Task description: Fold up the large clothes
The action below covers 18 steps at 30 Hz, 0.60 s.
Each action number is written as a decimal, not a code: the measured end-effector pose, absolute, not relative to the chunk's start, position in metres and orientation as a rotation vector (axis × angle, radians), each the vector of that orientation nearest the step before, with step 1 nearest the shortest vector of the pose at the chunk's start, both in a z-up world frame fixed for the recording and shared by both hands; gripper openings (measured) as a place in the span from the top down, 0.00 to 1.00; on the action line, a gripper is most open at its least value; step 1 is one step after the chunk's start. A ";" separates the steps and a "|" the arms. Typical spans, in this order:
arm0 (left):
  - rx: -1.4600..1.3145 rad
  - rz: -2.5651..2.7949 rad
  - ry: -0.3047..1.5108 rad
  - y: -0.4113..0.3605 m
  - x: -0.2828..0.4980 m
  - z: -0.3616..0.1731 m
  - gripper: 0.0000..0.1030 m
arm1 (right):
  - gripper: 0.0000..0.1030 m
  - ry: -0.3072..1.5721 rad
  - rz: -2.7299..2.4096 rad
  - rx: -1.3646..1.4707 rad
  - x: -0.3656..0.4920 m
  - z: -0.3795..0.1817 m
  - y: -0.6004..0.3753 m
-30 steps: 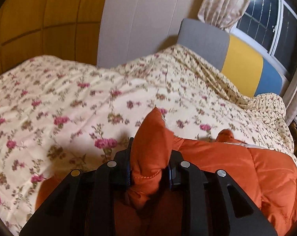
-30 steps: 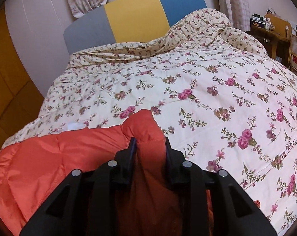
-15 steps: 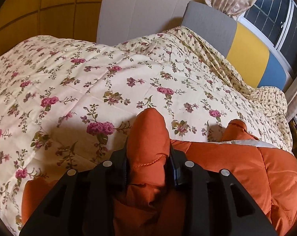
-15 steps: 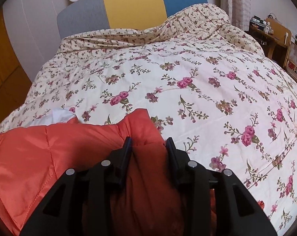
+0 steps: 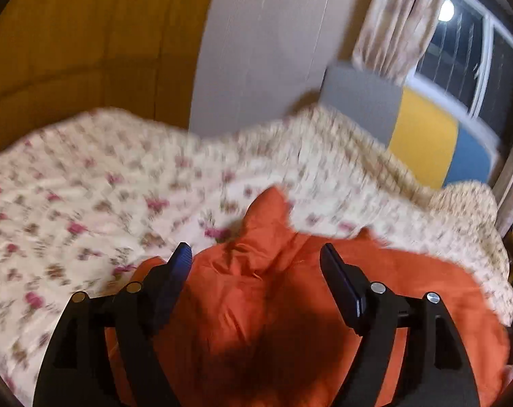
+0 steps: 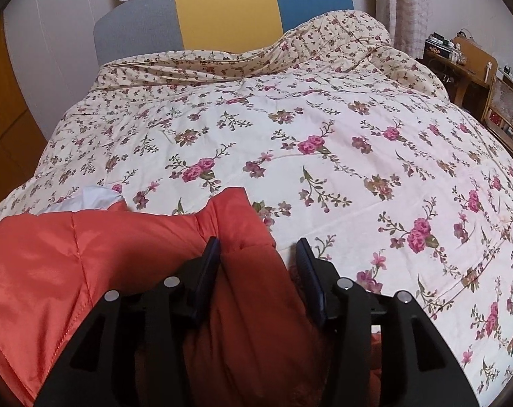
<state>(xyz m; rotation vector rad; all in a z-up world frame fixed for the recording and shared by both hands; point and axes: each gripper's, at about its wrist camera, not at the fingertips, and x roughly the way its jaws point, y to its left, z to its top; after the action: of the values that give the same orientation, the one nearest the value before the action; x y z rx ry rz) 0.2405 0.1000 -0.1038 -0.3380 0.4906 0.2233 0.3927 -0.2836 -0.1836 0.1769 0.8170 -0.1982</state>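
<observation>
An orange quilted jacket (image 5: pixel 273 305) lies on the floral bedspread (image 5: pixel 87 196). In the left wrist view, which is blurred by motion, my left gripper (image 5: pixel 256 257) is open, its jaws wide apart over a bunched corner of the jacket. In the right wrist view the jacket (image 6: pixel 87 257) fills the lower left. My right gripper (image 6: pixel 258 247) is open, its jaws either side of a jacket fold without pinching it. A bit of white lining (image 6: pixel 97 196) shows at the jacket's far edge.
The bed has a grey, yellow and blue headboard (image 6: pixel 222 10) at the far end. A wooden desk and chair (image 6: pixel 477 78) stand at the right. A window with curtains (image 5: pixel 460 44) and a yellow wardrobe wall (image 5: pixel 70 40) lie beyond the bed.
Both grippers have opened and let go of the jacket corners they pinched. The left gripper has moved, blurring its view. The jacket now rests on the bedspread.
</observation>
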 end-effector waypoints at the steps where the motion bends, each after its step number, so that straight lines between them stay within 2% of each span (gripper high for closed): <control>1: -0.341 0.193 0.465 0.091 0.231 -0.097 0.25 | 0.53 0.816 -0.200 0.176 0.392 -0.183 -0.284; 4: -0.261 0.093 0.461 0.047 0.225 -0.084 0.25 | 0.52 0.813 -0.201 0.180 0.391 -0.183 -0.285; 8: -0.086 0.014 0.535 -0.011 0.264 -0.087 0.25 | 0.51 0.811 -0.202 0.187 0.390 -0.182 -0.286; 10: -0.024 0.012 0.591 -0.027 0.290 -0.098 0.32 | 0.51 0.811 -0.202 0.188 0.390 -0.183 -0.286; 13: 0.004 0.000 0.700 -0.032 0.323 -0.127 0.31 | 0.51 0.810 -0.193 0.218 0.389 -0.184 -0.291; 18: -0.068 -0.046 0.674 -0.026 0.330 -0.151 0.31 | 0.50 0.807 -0.194 0.225 0.389 -0.183 -0.292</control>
<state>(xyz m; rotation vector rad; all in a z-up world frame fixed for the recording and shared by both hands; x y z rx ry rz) 0.3296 -0.0259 -0.1506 -0.0678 0.6737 -0.0463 0.3888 -0.2915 -0.1833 0.2253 0.8067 -0.1941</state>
